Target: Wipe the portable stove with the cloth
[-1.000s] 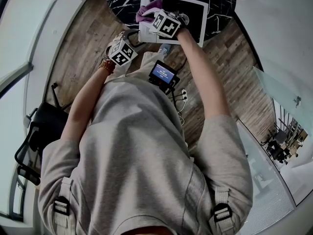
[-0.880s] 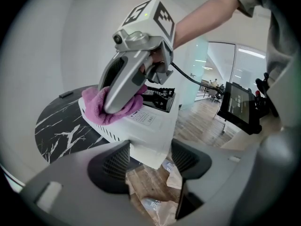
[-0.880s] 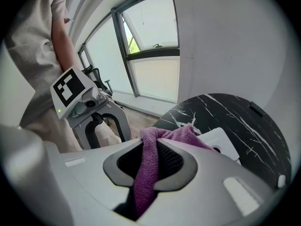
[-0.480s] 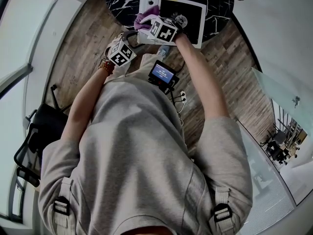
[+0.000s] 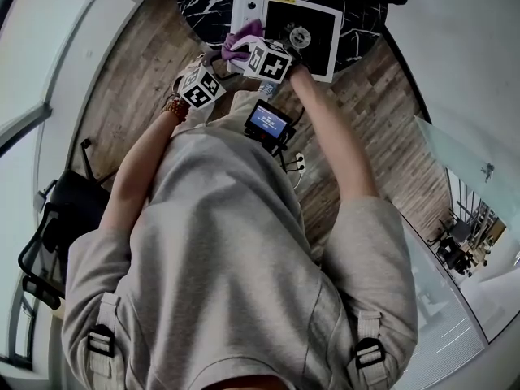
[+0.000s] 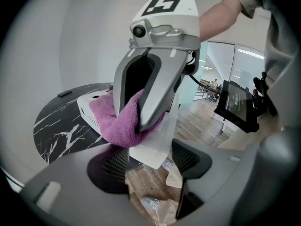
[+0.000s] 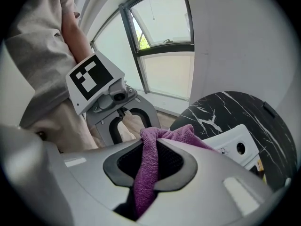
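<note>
Right gripper view shows right claw point(image 7: 153, 166) pinching purple cloth point(image 7: 178, 135); left claw point(image 6: 149, 163) gapes empty.

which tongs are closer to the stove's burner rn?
Right. The right tongs, shut on the purple cloth, are at the portable stove's near-left corner, close to the burner. The left tongs hang open and empty further back, short of the stove.

Daylight is coming through a tall window point(image 7: 164, 41) beside white walls point(image 5: 455, 39); a round black marble table point(image 5: 195, 2) is standing on plank flooring point(image 5: 130, 96), a black chair point(image 5: 49, 234) sitting well apart.
</note>
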Action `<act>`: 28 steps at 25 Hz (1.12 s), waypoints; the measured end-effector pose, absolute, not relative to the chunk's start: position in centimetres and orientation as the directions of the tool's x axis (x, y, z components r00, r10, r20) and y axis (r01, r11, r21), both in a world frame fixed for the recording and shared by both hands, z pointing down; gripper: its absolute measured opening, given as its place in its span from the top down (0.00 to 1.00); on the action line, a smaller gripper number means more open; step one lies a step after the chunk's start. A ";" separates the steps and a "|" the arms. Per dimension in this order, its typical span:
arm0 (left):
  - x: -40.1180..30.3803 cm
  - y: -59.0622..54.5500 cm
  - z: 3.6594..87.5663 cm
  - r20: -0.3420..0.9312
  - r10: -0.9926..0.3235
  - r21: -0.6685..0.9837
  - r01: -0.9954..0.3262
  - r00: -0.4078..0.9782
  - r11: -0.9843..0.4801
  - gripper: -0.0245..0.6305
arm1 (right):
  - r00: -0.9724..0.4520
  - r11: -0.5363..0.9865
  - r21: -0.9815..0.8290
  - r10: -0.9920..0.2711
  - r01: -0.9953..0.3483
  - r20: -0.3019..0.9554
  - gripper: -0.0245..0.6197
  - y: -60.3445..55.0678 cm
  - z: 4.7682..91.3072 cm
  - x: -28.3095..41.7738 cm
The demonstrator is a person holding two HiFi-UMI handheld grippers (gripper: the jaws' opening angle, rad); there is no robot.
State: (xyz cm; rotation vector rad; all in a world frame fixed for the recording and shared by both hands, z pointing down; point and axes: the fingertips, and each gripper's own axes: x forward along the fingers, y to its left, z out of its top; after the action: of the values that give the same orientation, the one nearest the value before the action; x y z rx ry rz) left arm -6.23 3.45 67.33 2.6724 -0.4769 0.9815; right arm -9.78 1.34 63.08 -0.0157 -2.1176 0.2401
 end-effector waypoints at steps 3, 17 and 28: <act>-6.3 3.5 67.3 0.661 -0.216 0.124 -0.388 0.719 -0.913 0.53 | -0.532 0.979 -0.184 0.113 -0.083 0.839 0.85 1.8 63.1 -9.8; -6.2 3.6 67.4 0.665 -0.216 0.123 -0.390 0.715 -0.913 0.53 | -0.544 0.969 -0.225 0.134 -0.104 0.828 0.85 3.1 63.2 -9.9; -6.3 3.3 67.4 0.681 -0.204 0.123 -0.385 0.703 -0.915 0.53 | -0.567 0.951 -0.287 0.177 -0.111 0.804 0.85 4.1 63.4 -9.9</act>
State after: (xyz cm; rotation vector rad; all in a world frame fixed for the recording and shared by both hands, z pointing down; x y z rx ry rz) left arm -6.27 3.34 67.41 2.6564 -0.4689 1.0163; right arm -9.91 4.13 63.38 -0.0465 -2.1408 0.3801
